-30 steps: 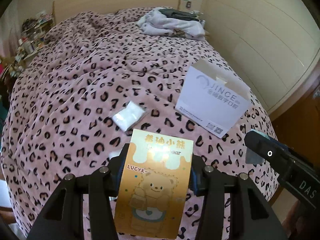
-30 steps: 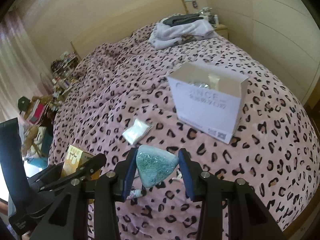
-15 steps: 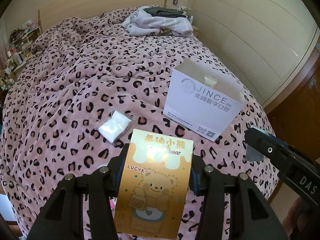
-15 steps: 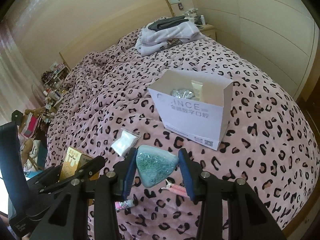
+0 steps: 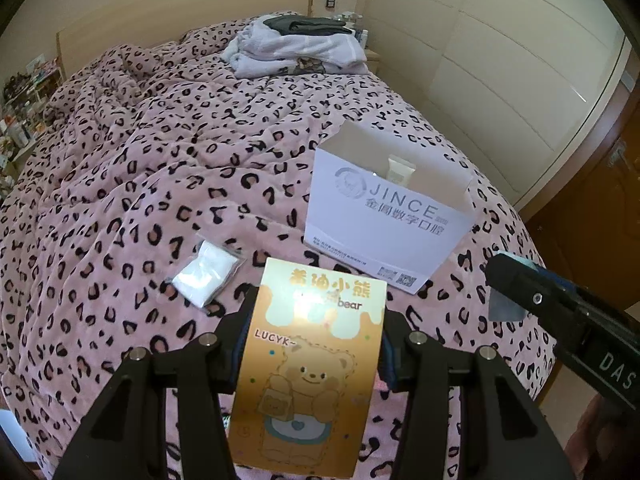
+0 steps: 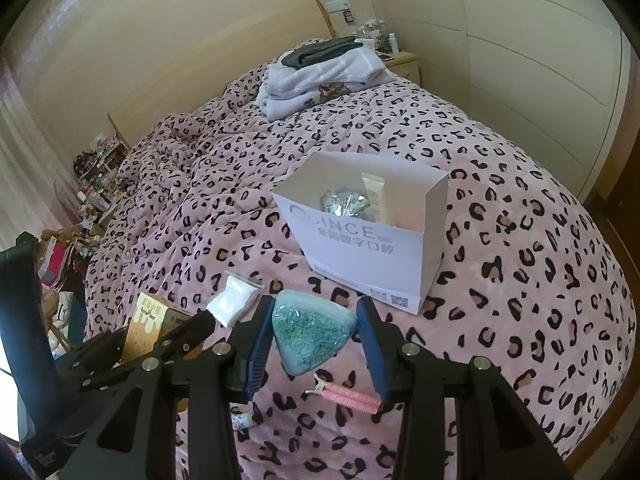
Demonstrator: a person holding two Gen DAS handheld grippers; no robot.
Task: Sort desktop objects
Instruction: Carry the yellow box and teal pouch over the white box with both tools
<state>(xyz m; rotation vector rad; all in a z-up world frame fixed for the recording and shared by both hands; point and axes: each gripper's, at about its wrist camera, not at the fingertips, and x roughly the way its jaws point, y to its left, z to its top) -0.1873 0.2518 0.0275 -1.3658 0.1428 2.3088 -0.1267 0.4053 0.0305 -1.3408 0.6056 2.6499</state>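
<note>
My left gripper [image 5: 316, 320] is shut on an orange bear card pack [image 5: 308, 364], held upright above the bed; it also shows in the right wrist view [image 6: 148, 326]. My right gripper [image 6: 314, 324] is shut on a teal triangular pouch [image 6: 310, 330]. The open white JINCE box [image 5: 384, 224] stands on the bedspread ahead of both grippers; in the right wrist view the box [image 6: 360, 248] holds a silver foil packet [image 6: 344, 202] and a cream tube [image 6: 376, 198]. A small white plastic packet [image 5: 206, 274] lies left of the box, also seen in the right wrist view [image 6: 236, 300].
A pink hair clip [image 6: 346, 396] lies on the leopard bedspread [image 5: 160, 160] under my right gripper. Folded clothes [image 5: 296, 50] sit at the bed's head. Cluttered shelves [image 6: 96, 176] stand left of the bed. A wardrobe wall [image 5: 500, 60] runs along the right.
Both grippers have risen and tilted back with their loads, so the box now sits lower and its inside shows. Nothing was let go.
</note>
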